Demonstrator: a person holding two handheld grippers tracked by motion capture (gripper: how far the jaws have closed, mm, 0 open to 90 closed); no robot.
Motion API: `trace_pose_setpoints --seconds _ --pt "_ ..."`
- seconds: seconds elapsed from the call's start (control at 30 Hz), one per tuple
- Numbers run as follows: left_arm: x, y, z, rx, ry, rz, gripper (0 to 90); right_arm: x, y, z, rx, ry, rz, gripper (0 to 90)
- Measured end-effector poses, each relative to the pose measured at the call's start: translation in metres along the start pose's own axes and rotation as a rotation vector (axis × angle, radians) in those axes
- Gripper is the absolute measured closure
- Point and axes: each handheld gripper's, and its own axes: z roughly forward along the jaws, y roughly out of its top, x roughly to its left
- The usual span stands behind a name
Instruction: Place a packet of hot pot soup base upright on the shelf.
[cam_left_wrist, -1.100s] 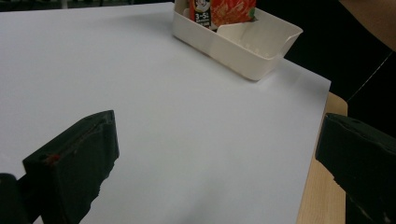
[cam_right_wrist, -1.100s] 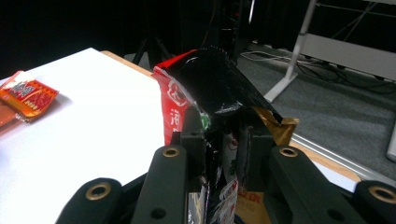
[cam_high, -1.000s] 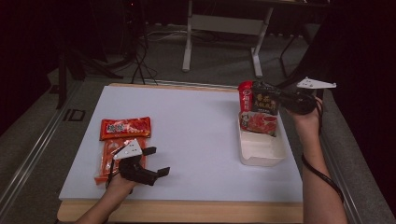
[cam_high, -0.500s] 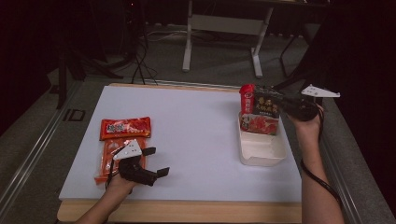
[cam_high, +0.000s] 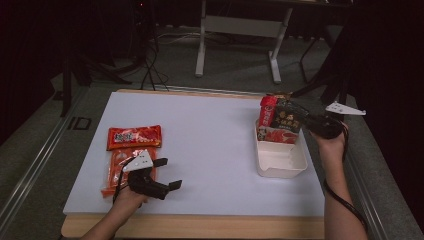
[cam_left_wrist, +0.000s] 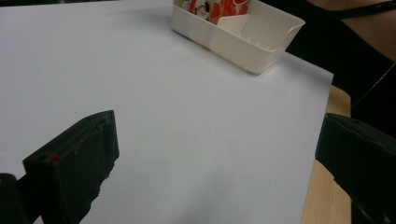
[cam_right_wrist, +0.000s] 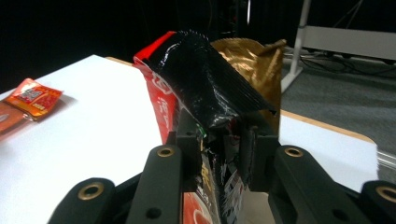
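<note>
My right gripper (cam_high: 296, 119) is shut on a black snack packet (cam_high: 285, 120) and holds it upright over the far end of a white tray (cam_high: 282, 162). In the right gripper view the black packet (cam_right_wrist: 205, 79) sits pinched between the jaws of that gripper (cam_right_wrist: 219, 140), with a red packet (cam_right_wrist: 161, 100) and a gold packet (cam_right_wrist: 254, 65) right beside it. My left gripper (cam_high: 170, 173) rests near the table's front left, open with nothing in it; its view shows its jaws wide apart over bare white table (cam_left_wrist: 187, 116), the white tray (cam_left_wrist: 243, 44) beyond.
Two orange-red snack packets lie at the left: one (cam_high: 134, 136) flat on the table, another (cam_high: 116, 170) partly under the left hand. A red-and-white packet (cam_high: 277, 135) lies in the tray's far part. Table legs and cables stand on the floor beyond the table.
The right gripper has sunk with the black packet, down toward the tray's far end. The left gripper has stayed put.
</note>
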Motion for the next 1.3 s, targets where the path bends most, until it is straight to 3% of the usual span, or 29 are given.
trace_pose_setpoints --seconds 0.17,0.33,0.47,0.67,0.73,0.8,0.87,0.97,1.0,1.03,1.13,1.3 --pt "-0.001 0.001 0.0 -0.002 0.006 0.014 0.0 0.0 -0.001 -0.003 0.013 -0.025 0.019 65.8" --pt "-0.003 0.001 0.0 0.027 -0.005 0.012 0.0 0.006 0.004 -0.01 0.018 -0.076 0.021 46.9" --pt "-0.004 0.003 0.0 0.06 -0.008 0.001 0.0 0.012 0.012 -0.022 -0.012 -0.101 0.023 40.0" --pt "-0.007 0.007 -0.003 0.048 -0.006 0.011 0.0 0.024 0.027 -0.038 -0.062 -0.121 0.017 27.9" --pt "-0.006 0.007 -0.004 0.04 -0.011 0.004 0.0 0.037 0.033 -0.044 -0.085 -0.112 0.003 18.2" --pt "-0.005 0.008 -0.004 0.045 -0.003 0.001 0.0 0.037 0.033 -0.044 -0.085 -0.112 0.003 18.2" --pt "-0.005 0.008 -0.005 0.047 -0.005 -0.002 0.0 0.053 0.036 -0.049 -0.105 -0.078 0.003 13.7" --pt "-0.005 0.008 -0.005 0.058 -0.01 -0.002 0.0 0.071 0.033 -0.049 -0.11 -0.031 0.0 13.2" --pt "-0.005 0.008 -0.005 0.058 -0.01 -0.002 0.0 0.071 0.033 -0.049 -0.11 -0.031 0.0 13.2" --pt "-0.006 0.009 -0.004 0.069 -0.013 0.002 0.0 0.087 0.028 -0.048 -0.106 -0.009 -0.007 13.6" --pt "-0.007 0.009 -0.003 0.08 -0.016 0.004 0.0 0.102 0.023 -0.047 -0.12 0.019 -0.018 14.1" --pt "-0.007 0.01 -0.004 0.093 -0.014 0.002 4.7 0.121 0.017 -0.043 -0.1 0.067 -0.029 14.6"
